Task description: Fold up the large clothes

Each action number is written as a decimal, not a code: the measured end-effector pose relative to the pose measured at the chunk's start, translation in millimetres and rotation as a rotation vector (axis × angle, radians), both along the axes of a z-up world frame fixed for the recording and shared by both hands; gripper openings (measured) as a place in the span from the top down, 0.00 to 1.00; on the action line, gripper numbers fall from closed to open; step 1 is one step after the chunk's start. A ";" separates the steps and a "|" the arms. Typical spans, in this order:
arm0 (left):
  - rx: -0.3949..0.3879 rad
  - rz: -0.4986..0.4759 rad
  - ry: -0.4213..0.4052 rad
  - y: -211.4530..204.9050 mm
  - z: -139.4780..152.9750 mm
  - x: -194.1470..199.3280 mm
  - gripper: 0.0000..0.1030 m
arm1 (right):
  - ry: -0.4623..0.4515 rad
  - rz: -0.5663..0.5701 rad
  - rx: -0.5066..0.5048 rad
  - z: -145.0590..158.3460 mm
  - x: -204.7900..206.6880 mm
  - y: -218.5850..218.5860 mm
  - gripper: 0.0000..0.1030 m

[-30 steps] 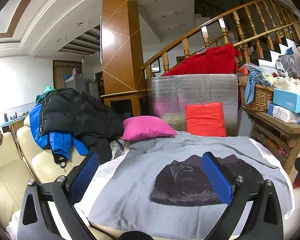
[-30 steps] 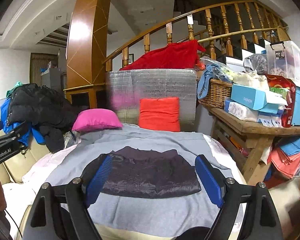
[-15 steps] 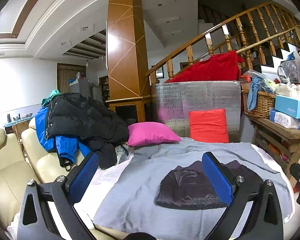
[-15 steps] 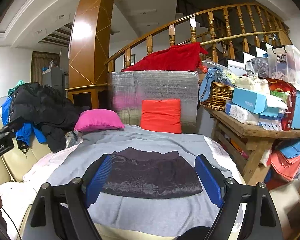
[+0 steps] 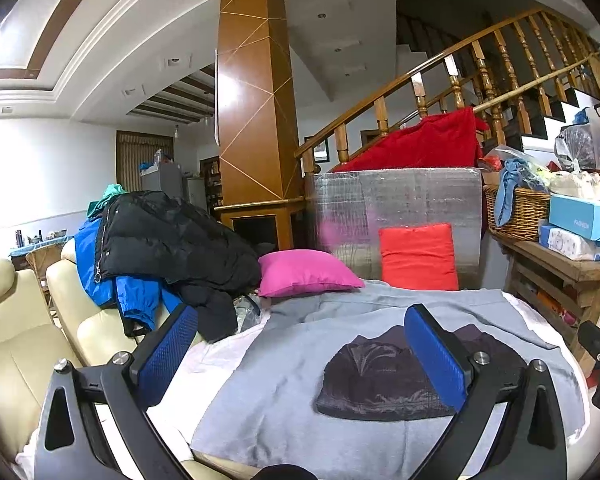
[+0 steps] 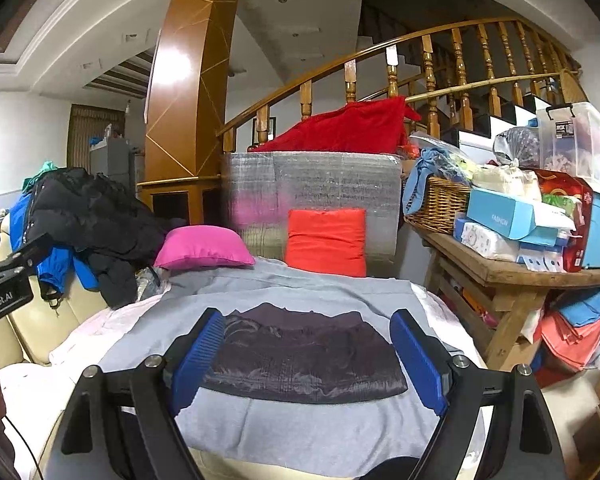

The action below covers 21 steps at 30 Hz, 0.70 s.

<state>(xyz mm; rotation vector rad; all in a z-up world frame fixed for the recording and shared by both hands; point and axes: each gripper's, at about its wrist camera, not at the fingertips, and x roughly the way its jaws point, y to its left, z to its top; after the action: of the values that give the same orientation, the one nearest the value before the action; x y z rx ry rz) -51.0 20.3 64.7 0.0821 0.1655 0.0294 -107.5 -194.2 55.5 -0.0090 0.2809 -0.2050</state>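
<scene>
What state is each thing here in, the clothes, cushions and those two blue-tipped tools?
Left tool: open, holding nothing.
Right tool: open, holding nothing.
Dark garment: folded, lying flat on the grey cloth.
Black jacket: heaped, unfolded, on the sofa back.
Pink cushion: lying flat.
Red cushion: propped upright.

folded dark garment point(image 6: 300, 356): we see deep purple-black with a faint wavy sheen
spread cloth underneath point(image 6: 308, 428): we see plain pale grey
soft pillow on the left point(image 6: 204, 249): we see solid magenta
square cushion point(image 6: 327, 241): we see bright orange-red
gripper pads point(image 6: 198, 354): we see blue, ribbed, on black frames
puffy jacket point(image 5: 172, 236): we see black over blue
</scene>
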 end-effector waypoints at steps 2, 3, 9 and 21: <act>-0.002 -0.003 0.001 0.1 -0.2 0.0 0.00 | 0.009 -0.005 -0.009 -1.6 1.9 1.1 0.15; -0.003 -0.004 0.003 -0.4 -0.5 0.1 0.00 | 0.014 -0.009 -0.013 -2.5 2.4 2.9 0.15; -0.001 -0.014 0.023 -3.9 -6.0 3.0 0.00 | 0.053 -0.017 -0.002 -10.7 12.4 -1.0 0.15; -0.015 -0.004 0.057 3.1 -15.4 18.7 0.00 | 0.052 -0.017 -0.011 -12.0 25.0 0.0 0.15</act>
<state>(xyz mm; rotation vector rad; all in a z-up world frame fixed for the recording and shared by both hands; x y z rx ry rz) -32.3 23.3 49.4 0.0680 0.2225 0.0221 -82.5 -194.3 43.5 -0.0225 0.3320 -0.2238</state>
